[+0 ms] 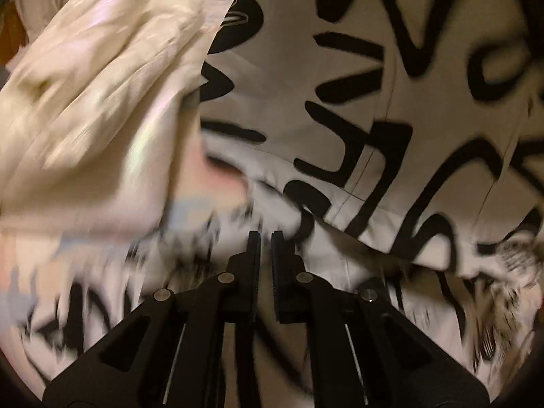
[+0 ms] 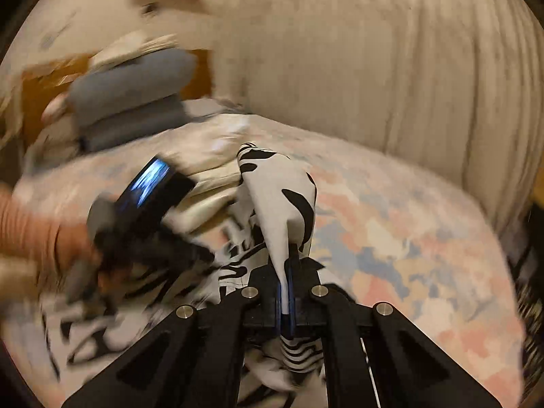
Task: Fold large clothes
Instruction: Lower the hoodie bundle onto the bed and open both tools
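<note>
A large white garment with bold black markings (image 1: 340, 108) fills the left wrist view and hangs or lies just ahead of my left gripper (image 1: 266, 238). The left jaws stand a narrow gap apart with nothing visibly between them. In the right wrist view my right gripper (image 2: 289, 258) is shut on a fold of the same black-and-white garment (image 2: 282, 197), which rises in a peak above the fingers. The rest of it lies crumpled on the bed at lower left. The left gripper (image 2: 142, 210) shows there blurred, held by a hand.
A bed with a pastel patchwork sheet (image 2: 408, 238) lies under everything. A cream garment pile (image 1: 95, 85) sits to the left. Folded blue and white clothes (image 2: 129, 102) are stacked at the back left. A pale curtain (image 2: 374, 68) hangs behind the bed.
</note>
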Motion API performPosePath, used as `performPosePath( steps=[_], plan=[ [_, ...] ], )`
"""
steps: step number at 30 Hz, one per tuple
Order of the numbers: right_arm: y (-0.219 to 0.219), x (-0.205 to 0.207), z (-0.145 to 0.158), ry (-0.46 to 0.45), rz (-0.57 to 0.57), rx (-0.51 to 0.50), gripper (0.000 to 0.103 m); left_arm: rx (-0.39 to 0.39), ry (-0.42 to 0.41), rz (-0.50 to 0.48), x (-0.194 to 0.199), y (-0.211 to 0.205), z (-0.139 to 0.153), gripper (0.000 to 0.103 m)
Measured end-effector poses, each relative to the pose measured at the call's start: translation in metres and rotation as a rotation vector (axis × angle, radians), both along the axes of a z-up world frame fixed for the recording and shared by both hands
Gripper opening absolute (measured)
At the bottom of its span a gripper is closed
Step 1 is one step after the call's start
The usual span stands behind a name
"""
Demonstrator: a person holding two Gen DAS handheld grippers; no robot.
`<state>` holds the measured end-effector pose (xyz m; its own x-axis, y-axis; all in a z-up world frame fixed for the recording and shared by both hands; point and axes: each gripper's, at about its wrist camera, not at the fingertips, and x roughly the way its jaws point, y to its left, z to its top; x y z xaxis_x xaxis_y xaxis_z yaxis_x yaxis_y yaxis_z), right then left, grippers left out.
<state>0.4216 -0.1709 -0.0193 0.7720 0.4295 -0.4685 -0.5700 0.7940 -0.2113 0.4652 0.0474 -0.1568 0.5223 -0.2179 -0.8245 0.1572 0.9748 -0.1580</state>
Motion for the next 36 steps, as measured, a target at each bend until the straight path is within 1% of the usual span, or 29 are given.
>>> performPosePath(
  steps=[2, 5, 7, 8, 9, 10, 12, 13, 14, 15, 17, 19, 21, 22, 23, 26, 27, 28, 29, 33, 35, 36],
  plan=[
    [0.001, -0.040, -0.010, -0.008, 0.017, -0.037, 0.003, -0.032, 0.007, -0.011, -0.032, 0.016, 0.002, 0.004],
    [0.005, -0.104, -0.040, -0.016, 0.003, -0.124, 0.003, -0.092, 0.033, -0.016, -0.080, 0.043, 0.002, 0.004],
    [0.002, -0.138, -0.066, -0.014, -0.041, -0.193, 0.003, -0.133, 0.054, -0.019, -0.109, 0.059, 0.001, 0.004],
    [-0.002, -0.153, -0.079, 0.019, -0.071, -0.203, 0.003, -0.144, 0.057, -0.023, -0.119, 0.063, 0.001, 0.004],
    [-0.006, -0.162, -0.086, 0.058, -0.091, -0.191, 0.003, -0.155, 0.058, -0.031, -0.130, 0.069, 0.003, 0.004],
    [-0.014, -0.170, -0.093, 0.120, -0.122, -0.155, 0.003, -0.163, 0.058, -0.037, -0.137, 0.072, 0.004, 0.004],
    [-0.025, -0.183, -0.099, 0.189, -0.170, -0.090, 0.003, -0.187, 0.056, -0.047, -0.147, 0.077, 0.009, 0.006],
    [-0.031, -0.191, -0.101, 0.221, -0.197, -0.053, 0.003, -0.199, 0.055, -0.045, -0.150, 0.077, 0.012, 0.009],
    [-0.035, -0.199, -0.101, 0.250, -0.212, -0.012, 0.003, -0.217, 0.056, -0.045, -0.151, 0.077, 0.015, 0.018],
    [-0.039, -0.202, -0.102, 0.276, -0.229, 0.025, 0.006, -0.233, 0.059, -0.043, -0.154, 0.078, 0.017, 0.031],
    [-0.044, -0.207, -0.098, 0.327, -0.255, 0.097, 0.018, -0.274, 0.056, -0.043, -0.152, 0.079, 0.020, 0.045],
    [-0.044, -0.196, -0.086, 0.364, -0.281, 0.172, 0.042, -0.304, 0.054, -0.032, -0.150, 0.080, 0.020, 0.046],
    [-0.045, -0.184, -0.076, 0.404, -0.298, 0.265, 0.046, -0.342, 0.074, -0.027, -0.141, 0.076, 0.015, 0.046],
    [-0.047, -0.180, -0.077, 0.424, -0.299, 0.305, 0.046, -0.356, 0.082, -0.019, -0.135, 0.075, 0.011, 0.046],
    [-0.042, -0.171, -0.068, 0.440, -0.300, 0.331, 0.046, -0.363, 0.087, -0.015, -0.128, 0.072, 0.008, 0.046],
    [-0.037, -0.145, -0.066, 0.480, -0.305, 0.404, 0.047, -0.394, 0.107, -0.011, -0.109, 0.065, -0.004, 0.046],
    [-0.036, -0.136, -0.067, 0.494, -0.309, 0.419, 0.049, -0.402, 0.112, -0.006, -0.105, 0.063, -0.008, 0.046],
    [-0.035, -0.128, -0.069, 0.512, -0.314, 0.437, 0.054, -0.414, 0.115, -0.005, -0.100, 0.062, -0.011, 0.046],
    [-0.033, -0.117, -0.073, 0.535, -0.315, 0.470, 0.055, -0.423, 0.117, -0.004, -0.096, 0.060, -0.015, 0.046],
    [-0.020, -0.080, -0.089, 0.591, -0.328, 0.529, 0.056, -0.452, 0.120, -0.012, -0.084, 0.053, -0.023, 0.046],
    [-0.010, -0.065, -0.095, 0.597, -0.315, 0.559, 0.054, -0.467, 0.121, -0.016, -0.080, 0.051, -0.026, 0.046],
    [-0.007, -0.059, -0.096, 0.594, -0.307, 0.577, 0.039, -0.479, 0.123, -0.017, -0.078, 0.051, -0.029, 0.047]
  ],
)
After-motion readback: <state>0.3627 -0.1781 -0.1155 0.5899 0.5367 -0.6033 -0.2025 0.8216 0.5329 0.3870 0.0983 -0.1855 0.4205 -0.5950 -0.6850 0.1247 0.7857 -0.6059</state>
